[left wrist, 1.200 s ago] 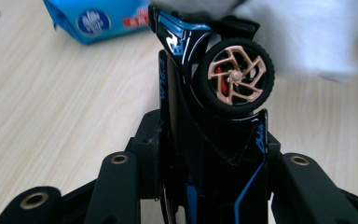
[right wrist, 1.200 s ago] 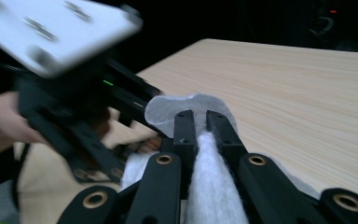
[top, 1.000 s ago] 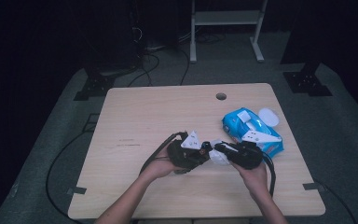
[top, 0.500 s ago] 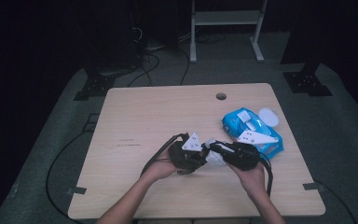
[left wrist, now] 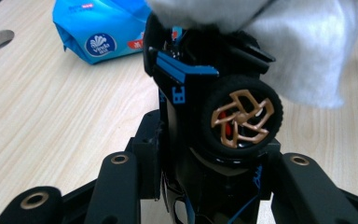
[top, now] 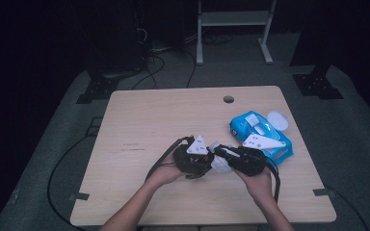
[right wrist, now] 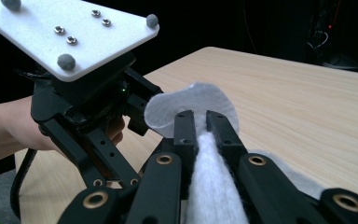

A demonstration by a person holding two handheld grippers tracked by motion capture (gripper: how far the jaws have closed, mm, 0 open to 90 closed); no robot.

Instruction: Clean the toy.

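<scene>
A: What is gripped by the left gripper [top: 203, 162]?
B: A black-and-blue toy car [left wrist: 205, 107] is clamped between its jaws, above the table's [top: 139, 125] near middle.
A: And the right gripper [right wrist: 199, 122]?
B: Its jaws are closed on a white wipe [right wrist: 191, 105], pressed against the car at twelve o'clock in the left gripper view. A blue wipe pack [top: 262, 135] lies at two o'clock of the grippers.
</scene>
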